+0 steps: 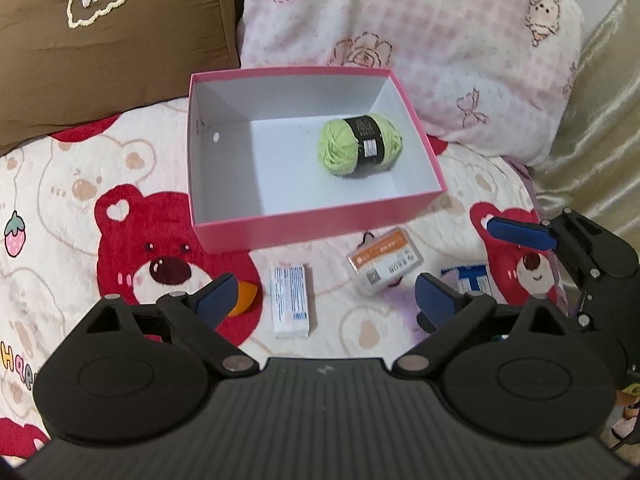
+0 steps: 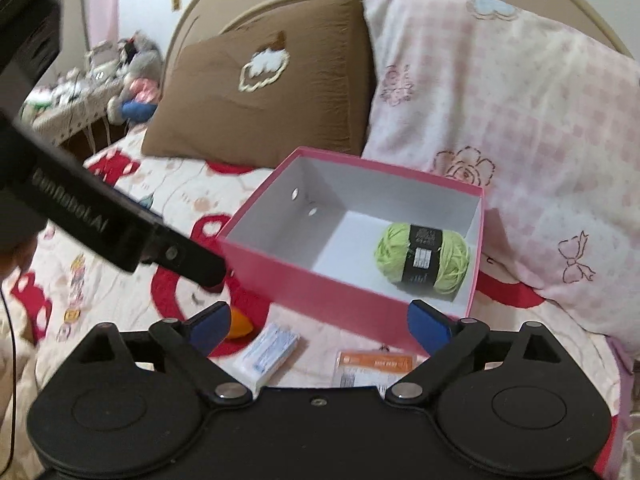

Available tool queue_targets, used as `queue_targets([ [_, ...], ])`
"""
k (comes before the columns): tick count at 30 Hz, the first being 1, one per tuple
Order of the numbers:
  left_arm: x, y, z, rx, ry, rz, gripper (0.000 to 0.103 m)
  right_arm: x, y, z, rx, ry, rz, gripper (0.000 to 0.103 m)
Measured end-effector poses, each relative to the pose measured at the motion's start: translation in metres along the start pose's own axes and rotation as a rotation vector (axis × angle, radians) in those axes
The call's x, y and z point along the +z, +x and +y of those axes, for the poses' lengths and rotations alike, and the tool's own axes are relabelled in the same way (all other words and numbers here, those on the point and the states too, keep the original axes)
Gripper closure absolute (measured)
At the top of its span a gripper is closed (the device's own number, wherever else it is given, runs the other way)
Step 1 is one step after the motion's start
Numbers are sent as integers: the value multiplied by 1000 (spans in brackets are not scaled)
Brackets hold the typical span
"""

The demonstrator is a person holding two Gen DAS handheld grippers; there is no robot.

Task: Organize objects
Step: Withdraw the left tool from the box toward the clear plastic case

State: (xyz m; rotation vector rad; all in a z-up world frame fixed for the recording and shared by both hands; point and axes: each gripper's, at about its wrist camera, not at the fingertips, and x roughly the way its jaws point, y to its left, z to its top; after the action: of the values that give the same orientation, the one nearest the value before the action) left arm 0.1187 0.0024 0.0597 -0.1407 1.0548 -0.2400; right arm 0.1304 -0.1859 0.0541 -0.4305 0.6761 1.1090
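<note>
1. Both tools are released. Your left hand-held gripper (image 1: 324,294) stands wide with nothing between its fingers; your right hand-held gripper (image 2: 318,326) is the same, spread and empty.
2. Task things: the pink box (image 1: 280,228) sits on the bed (image 1: 72,208) just in front of the pillows, with the green yarn ball (image 1: 358,146) already lying inside, toward its right wall.
3. Left outside, near the box's front wall: a white packet (image 1: 291,300), a clear case with an orange label (image 1: 384,266), an orange thing (image 1: 245,299) half hidden behind your left finger, and a blue-and-white pack (image 1: 474,278) partly behind the right finger.
4. Step in hand, by my reading: pick the next loose item. The white packet is closest between your left fingers.
5. Come down over it with the fingers across its narrow sides. The quilt is soft, so press lightly or the packet may sink and tilt.
6. Lift clear of the front wall before you carry over, and set down in the bare left half, apart from the yarn.
7. Count: one box, one yarn ball, four loose items, two pillows: one brown pillow (image 1: 104,52), one pink pillow (image 1: 420,40).
</note>
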Motion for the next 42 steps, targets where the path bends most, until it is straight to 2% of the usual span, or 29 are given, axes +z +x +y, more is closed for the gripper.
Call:
queue_targets([
  [4, -9, -3, -2, -7, 12, 11, 4, -7, -8, 11, 3, -38, 29, 6],
  [9, -21, 0, -1, -22, -20, 36, 2, -16, -12, 11, 13, -23, 89, 6],
  [13, -31, 5, -2, -32, -26, 71, 2, -24, -18, 4, 23, 8, 82, 6],
  [18, -42, 10, -7, -28, -15, 71, 2, -37, -25, 3, 25, -6, 60, 6],
  [24, -53, 21, -10, -62, -33, 84, 2, -52, -26, 1, 45, -34, 48, 6],
  [29, -58, 27, -12, -80, -46, 68, 2, -64, -28, 0, 65, -59, 27, 6],
  [33, -63, 30, -14, -110, -52, 32, 2, -71, -40, 5, 58, -110, -84, 6],
  [35, -64, 30, -15, -121, -51, 8, 2, -74, -42, 9, 61, -142, -109, 6],
  [38, -65, 31, -18, -130, -42, -30, 3, -78, -36, 12, 45, -174, -114, 6],
  [42, -67, 36, -23, -145, -49, -41, 3, -82, -22, 9, 24, -166, -97, 6],
])
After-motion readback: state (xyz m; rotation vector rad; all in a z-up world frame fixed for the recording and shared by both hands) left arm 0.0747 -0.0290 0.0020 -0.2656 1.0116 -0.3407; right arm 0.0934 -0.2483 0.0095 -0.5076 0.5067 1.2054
